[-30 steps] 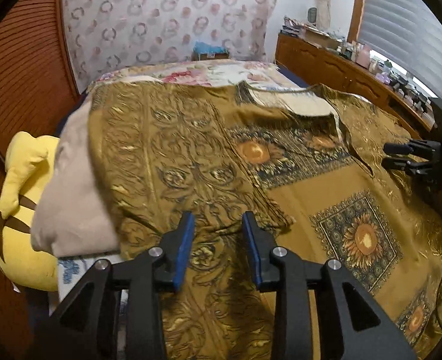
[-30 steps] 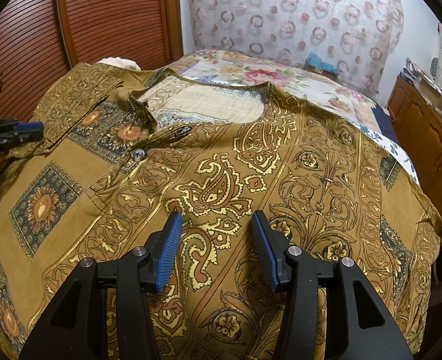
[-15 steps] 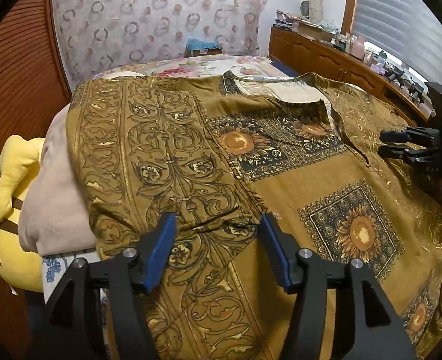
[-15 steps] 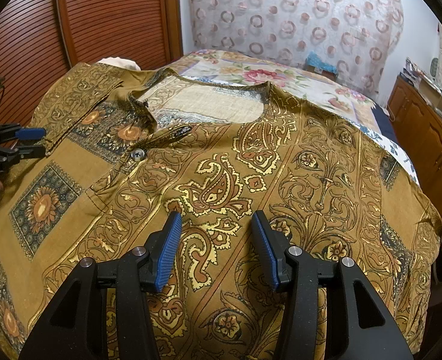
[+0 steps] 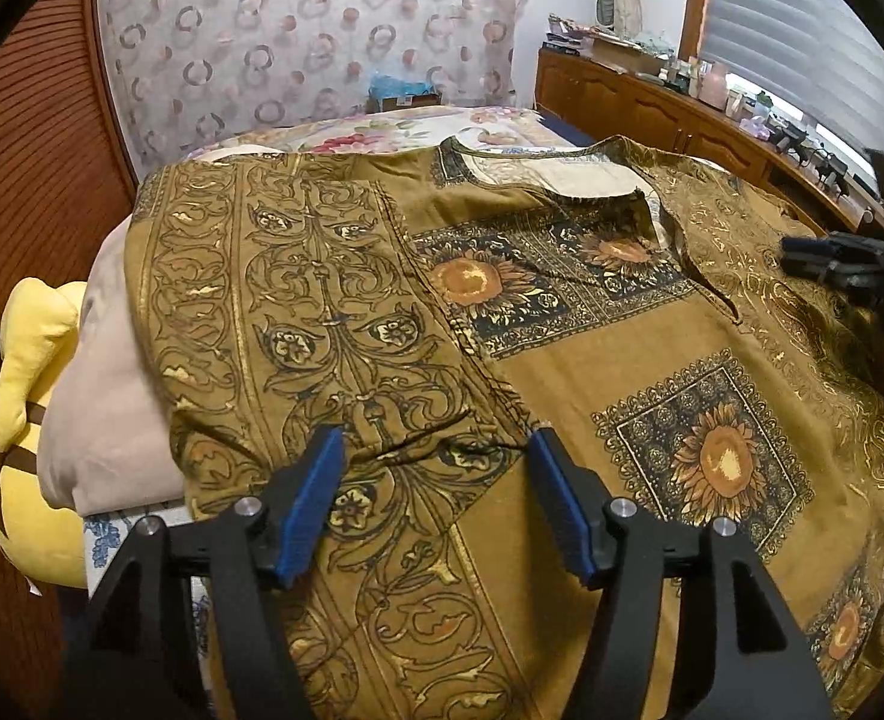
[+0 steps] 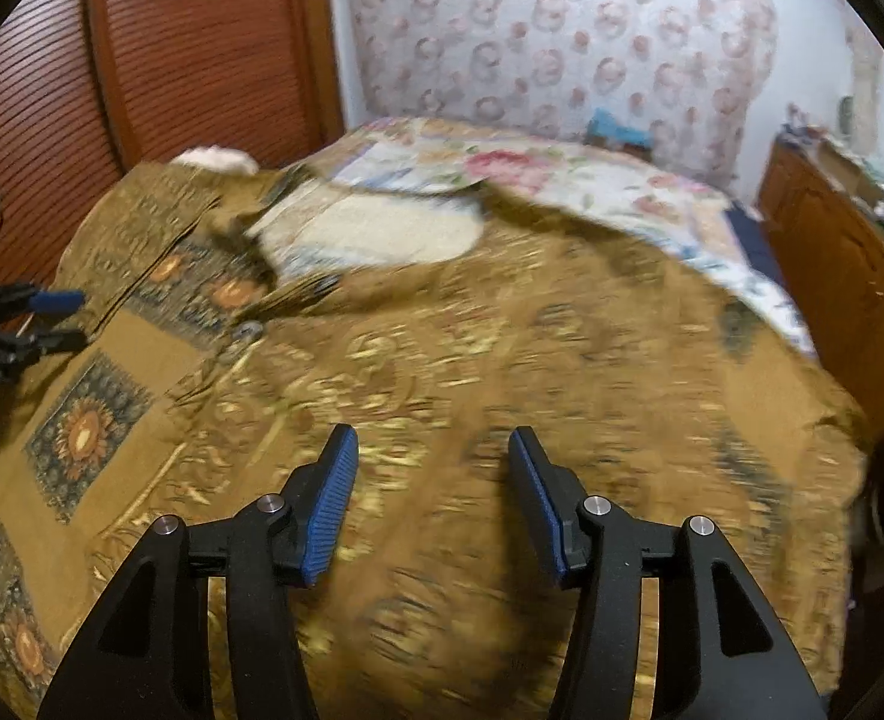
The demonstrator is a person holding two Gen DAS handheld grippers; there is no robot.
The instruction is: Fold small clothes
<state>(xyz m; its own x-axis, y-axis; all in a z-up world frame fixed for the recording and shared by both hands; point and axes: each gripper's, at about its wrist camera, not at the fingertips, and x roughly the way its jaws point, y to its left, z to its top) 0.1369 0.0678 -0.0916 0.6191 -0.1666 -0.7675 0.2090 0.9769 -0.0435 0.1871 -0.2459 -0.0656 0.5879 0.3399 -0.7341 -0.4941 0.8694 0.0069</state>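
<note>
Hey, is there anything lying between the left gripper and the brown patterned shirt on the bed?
Nothing visible. The left gripper is open right above the shirt, its blue pads straddling the folded-in sleeve, with only cloth beneath. The yellow plush and beige pillow lie off to its left.

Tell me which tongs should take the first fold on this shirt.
Left, probably: the left tongs are open directly over the shirt sleeve hem, in sharp view. The right tongs hover over mid-body fabric, blurred.

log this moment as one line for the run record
shirt: spread on bed, unfolded | left gripper: open over sleeve | right gripper: open over shirt, view blurred
</note>
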